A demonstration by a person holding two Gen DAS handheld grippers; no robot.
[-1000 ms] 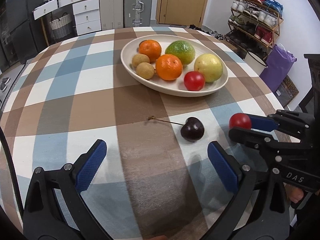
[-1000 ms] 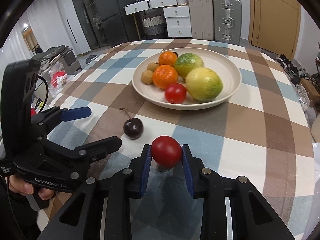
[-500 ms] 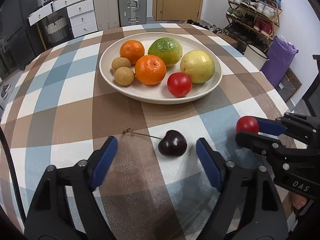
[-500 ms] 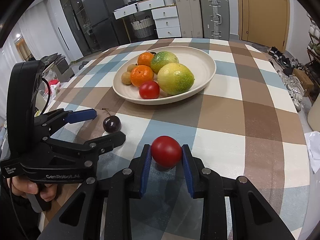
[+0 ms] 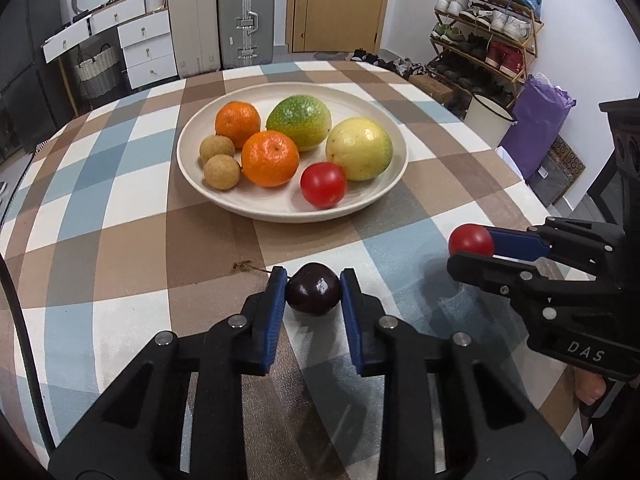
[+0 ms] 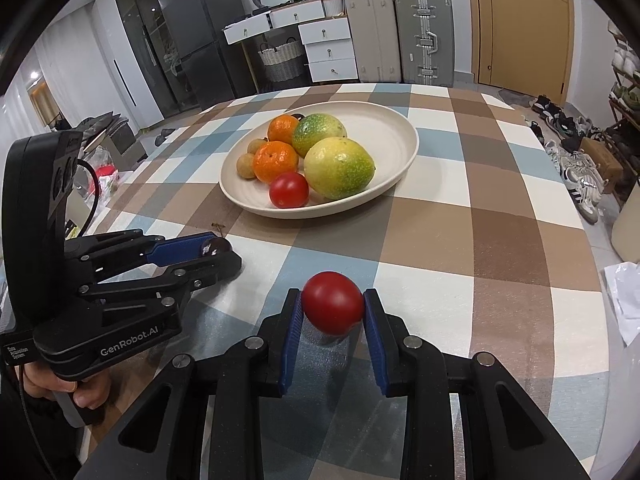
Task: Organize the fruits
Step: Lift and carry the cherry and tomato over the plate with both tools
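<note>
Dark cherry (image 5: 314,294) between closing left tool (image 5: 313,296) pads; red tomato (image 6: 333,303) clamped in right tool (image 6: 332,314).

At lower centre the left gripper (image 5: 313,290) is closing, its blue pads touching both sides of a dark cherry (image 5: 314,294) on the checked tablecloth (image 5: 120,248); at right, the right gripper (image 5: 474,248) clamps a red tomato (image 5: 470,239); above centre, a cream plate (image 5: 280,210) holds fruit.

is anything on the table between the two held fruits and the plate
Nothing visible. The cloth between the cherry in the closing left gripper and the plate is bare, and so is the stretch from the tomato in the right gripper. Open space remains on the plate's right side.
</note>
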